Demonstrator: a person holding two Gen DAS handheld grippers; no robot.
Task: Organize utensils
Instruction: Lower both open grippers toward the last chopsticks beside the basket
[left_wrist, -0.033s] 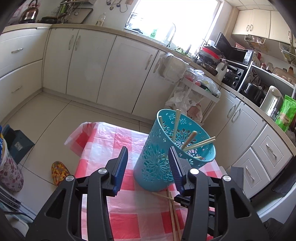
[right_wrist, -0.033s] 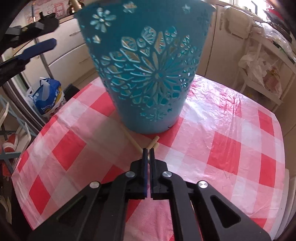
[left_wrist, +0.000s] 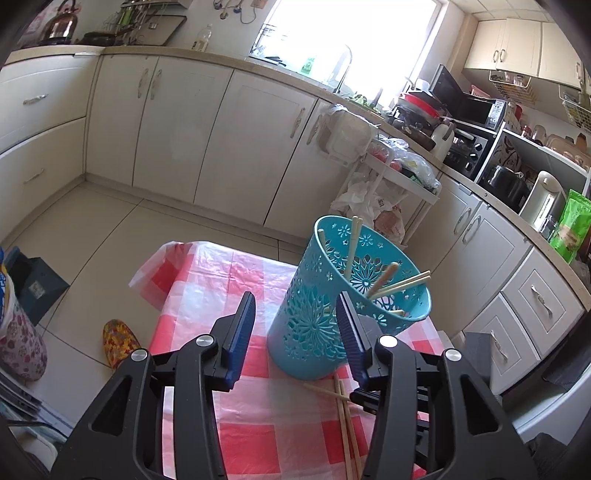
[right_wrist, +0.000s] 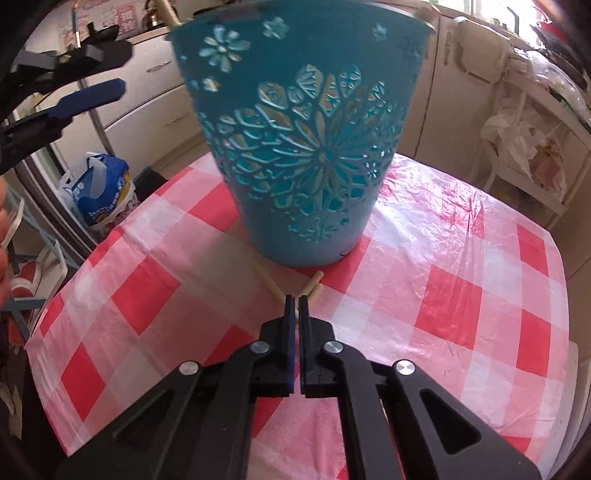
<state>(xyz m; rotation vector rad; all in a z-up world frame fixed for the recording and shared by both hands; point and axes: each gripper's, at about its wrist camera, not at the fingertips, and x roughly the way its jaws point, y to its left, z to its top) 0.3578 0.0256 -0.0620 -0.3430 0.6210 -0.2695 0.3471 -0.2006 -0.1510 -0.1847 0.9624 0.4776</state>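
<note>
Standing upright on the checked red-and-white cloth of the surface (left_wrist: 229, 288) is a teal perforated basket (left_wrist: 314, 321), with several wooden chopsticks (left_wrist: 384, 280) leaning inside it, their ends poking past the rim. More loose chopsticks (left_wrist: 343, 417) lie flat on the cloth just in front of the basket's base, some crossing one another.

The left tool (left_wrist: 297, 332) hangs above the surface with its blue-padded jaws apart and opening; nothing is pressed between them, and the basket shows through the gap from behind.

The right tool (right_wrist: 295, 306) sits low over the cloth, pointing at the foot of the basket (right_wrist: 306, 147). Its jaws are drawn together to a narrow slit, right where the ends of the loose chopsticks (right_wrist: 312, 290) lie; whether a stick is actually pinched between the pads cannot be told, since the tips hide that spot. In this view the left tool (right_wrist: 88, 74) appears at the upper left, above and beside the basket.

A patterned slipper (left_wrist: 118, 341) lies on the tiled floor beside the surface.
</note>
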